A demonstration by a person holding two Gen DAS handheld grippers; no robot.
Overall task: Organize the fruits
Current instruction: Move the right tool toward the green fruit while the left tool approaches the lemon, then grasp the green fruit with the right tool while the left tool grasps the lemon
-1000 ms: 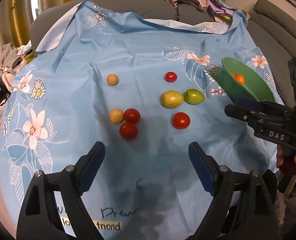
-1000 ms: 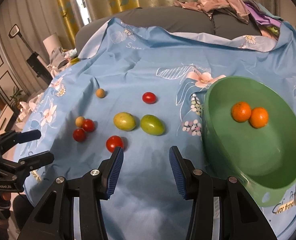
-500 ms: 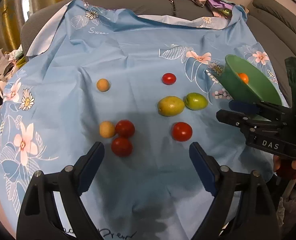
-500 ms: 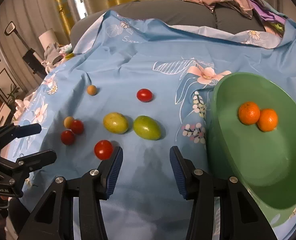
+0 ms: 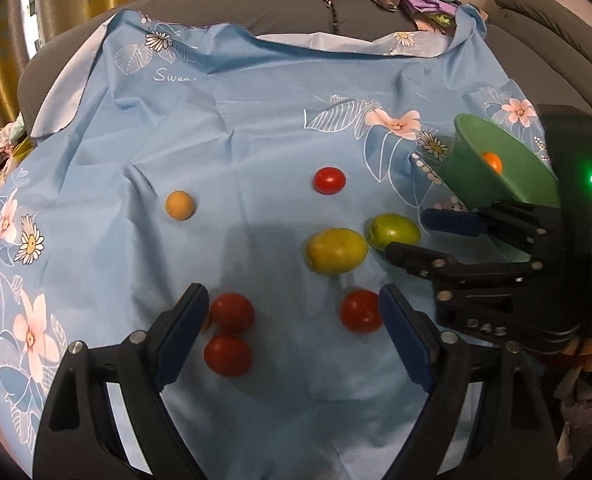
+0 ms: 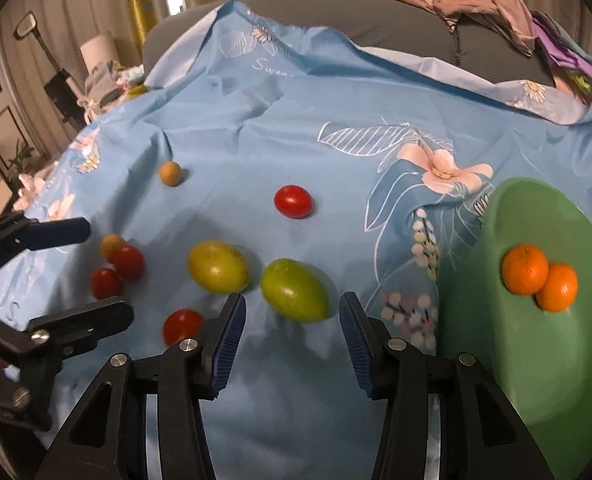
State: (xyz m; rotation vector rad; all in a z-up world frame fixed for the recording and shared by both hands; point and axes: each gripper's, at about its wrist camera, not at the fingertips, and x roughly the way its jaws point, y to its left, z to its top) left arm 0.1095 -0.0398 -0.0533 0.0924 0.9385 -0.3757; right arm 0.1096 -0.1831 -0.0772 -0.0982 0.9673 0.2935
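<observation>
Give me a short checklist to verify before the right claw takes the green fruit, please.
1. Right claw open and empty: ok.
2. Green fruit lies just ahead of its fingers, not yet between them: ok.
3. Yellow-green fruit sits close beside the target; clearance for the left finger: cannot tell.
4. Green bowl has free room beside the two oranges: ok.
5. Left claw open and empty over the tomatoes, apart from the target: ok.

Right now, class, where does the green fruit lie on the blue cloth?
In the right wrist view the green fruit lies just ahead of the right gripper, between the yellow-green fruit on its left and the green bowl on its right.
</observation>
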